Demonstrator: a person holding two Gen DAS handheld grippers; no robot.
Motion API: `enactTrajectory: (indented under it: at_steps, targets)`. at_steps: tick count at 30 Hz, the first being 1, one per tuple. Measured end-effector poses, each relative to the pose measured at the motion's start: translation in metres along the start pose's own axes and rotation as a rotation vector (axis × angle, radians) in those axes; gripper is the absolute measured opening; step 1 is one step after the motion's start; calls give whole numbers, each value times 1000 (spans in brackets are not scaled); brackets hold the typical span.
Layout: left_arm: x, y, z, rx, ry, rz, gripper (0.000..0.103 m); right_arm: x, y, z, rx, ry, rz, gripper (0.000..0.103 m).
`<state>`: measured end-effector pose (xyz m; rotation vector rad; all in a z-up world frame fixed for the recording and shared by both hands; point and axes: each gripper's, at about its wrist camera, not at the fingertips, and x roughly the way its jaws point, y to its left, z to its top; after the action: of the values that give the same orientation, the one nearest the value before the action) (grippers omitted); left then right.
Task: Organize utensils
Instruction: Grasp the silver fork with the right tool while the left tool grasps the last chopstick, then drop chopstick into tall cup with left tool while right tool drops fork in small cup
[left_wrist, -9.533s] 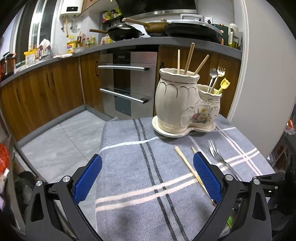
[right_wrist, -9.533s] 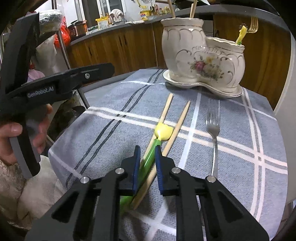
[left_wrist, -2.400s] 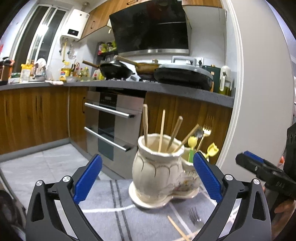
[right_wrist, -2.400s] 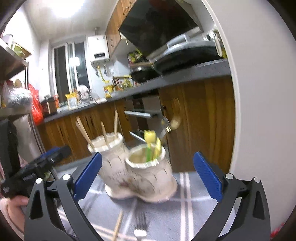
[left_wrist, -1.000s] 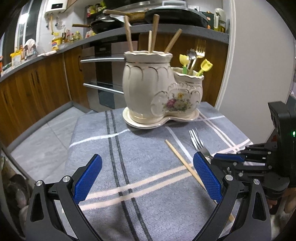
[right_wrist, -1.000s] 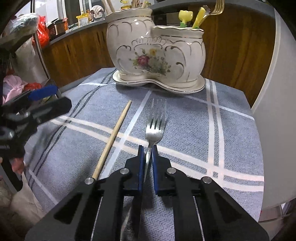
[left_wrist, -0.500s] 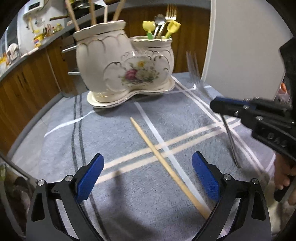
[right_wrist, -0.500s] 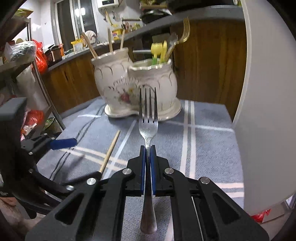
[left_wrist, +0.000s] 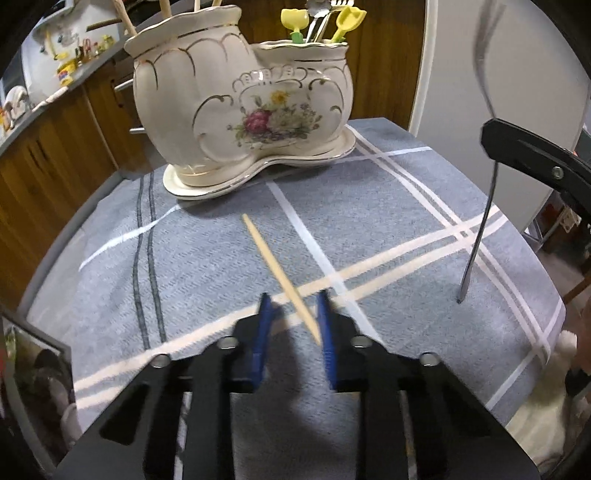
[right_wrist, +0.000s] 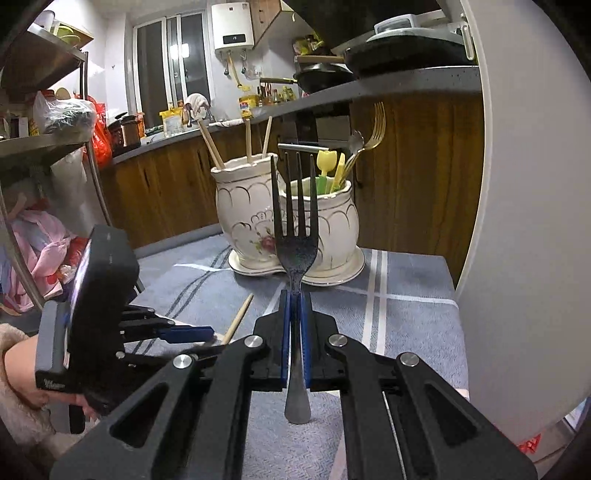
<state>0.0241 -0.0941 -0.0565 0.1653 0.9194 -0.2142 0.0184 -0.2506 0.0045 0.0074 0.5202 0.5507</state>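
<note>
A wooden chopstick (left_wrist: 275, 266) lies on the grey striped cloth (left_wrist: 388, 206). My left gripper (left_wrist: 293, 325) is low over its near end, jaws partly closed on either side of it with a gap showing, blurred. My right gripper (right_wrist: 294, 306) is shut on a metal fork (right_wrist: 295, 240), held upright with tines up; the fork also shows in the left wrist view (left_wrist: 480, 206). The cream floral double utensil holder (left_wrist: 240, 96) stands at the table's far side, chopsticks in the tall pot, forks and yellow spoons in the small pot (right_wrist: 325, 221).
A white wall or door panel (right_wrist: 524, 221) runs along the table's right side. Wooden kitchen cabinets (right_wrist: 166, 192) and a counter stand behind the table. A metal shelf rack (right_wrist: 44, 147) stands at the left. The table edge drops off at left and front.
My left gripper has dropped to the chopstick's near end and its jaws have narrowed from wide open. My right gripper has raised the fork higher, still upright.
</note>
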Motion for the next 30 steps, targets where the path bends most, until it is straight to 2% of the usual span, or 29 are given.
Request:
enactTrajectory:
  at_steps: [1,6,11,14,17,18,20,24,30]
  targets:
    - [0,3,1,1,3,-4,13,-1,0,1,1,-4,2,5]
    - [-3,13,2,19,13,-43,7,-4,1,2,0,-17,10,5]
    - [-7,13,1,45,25,-29,7,1,2,1,-4,-11,14,5]
    - [-6,12,1,45,21,-25,12,1,3,0,-1,-14,13,5]
    - [-3,10,0,57,6,-19,12,-2,3,2,5,-36,13,5]
    - [-3,11,-1,63,0,-19,7,-3,3,2,7,-45,13,5]
    - [-5,13,-3,61,-11,-30,7,-7,4,3,10,-71,13,5]
    - [-27,23,-5,49,-94,-71,7,-13,4,6,13,-130,8,5]
    - [-83,40,-12,43,-310,-148,7,-18,11,17,4,-202,1,5]
